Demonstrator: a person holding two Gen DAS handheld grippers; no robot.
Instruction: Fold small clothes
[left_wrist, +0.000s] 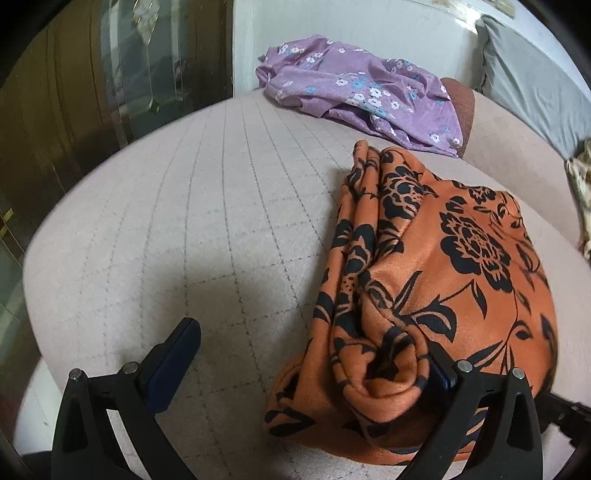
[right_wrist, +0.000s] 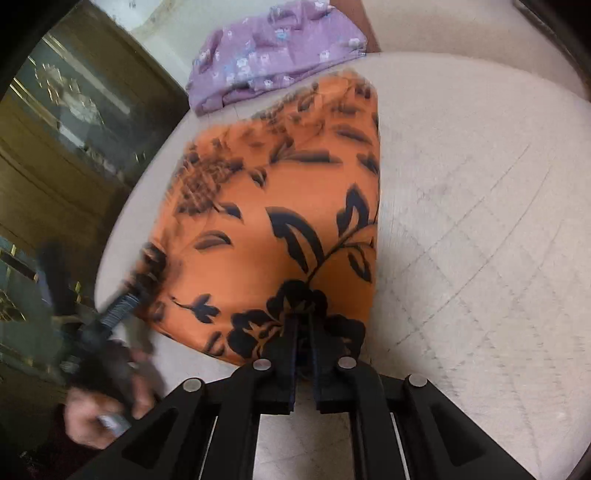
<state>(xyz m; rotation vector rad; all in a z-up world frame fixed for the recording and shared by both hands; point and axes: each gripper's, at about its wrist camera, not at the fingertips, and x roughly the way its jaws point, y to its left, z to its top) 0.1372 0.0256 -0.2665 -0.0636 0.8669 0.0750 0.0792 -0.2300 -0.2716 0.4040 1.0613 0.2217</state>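
Note:
An orange cloth with black flowers (left_wrist: 461, 266) lies folded over on the pale quilted bed (left_wrist: 184, 221). My left gripper (left_wrist: 310, 354) stands open at the cloth's near left corner: its left finger hangs over bare bedding, and its right finger sits against the bunched folds. In the right wrist view the orange cloth (right_wrist: 280, 206) stretches away from me, and my right gripper (right_wrist: 303, 325) is shut on its near edge, over a black flower. The left gripper (right_wrist: 110, 321) shows there blurred at the cloth's left corner, held by a hand (right_wrist: 99, 410).
A purple garment with small flowers (left_wrist: 362, 92) lies crumpled at the far edge of the bed, also the purple garment (right_wrist: 273, 51) beyond the orange cloth. A grey pillow (left_wrist: 535, 85) lies far right. A dark glass-fronted cabinet (left_wrist: 74, 110) stands left of the bed.

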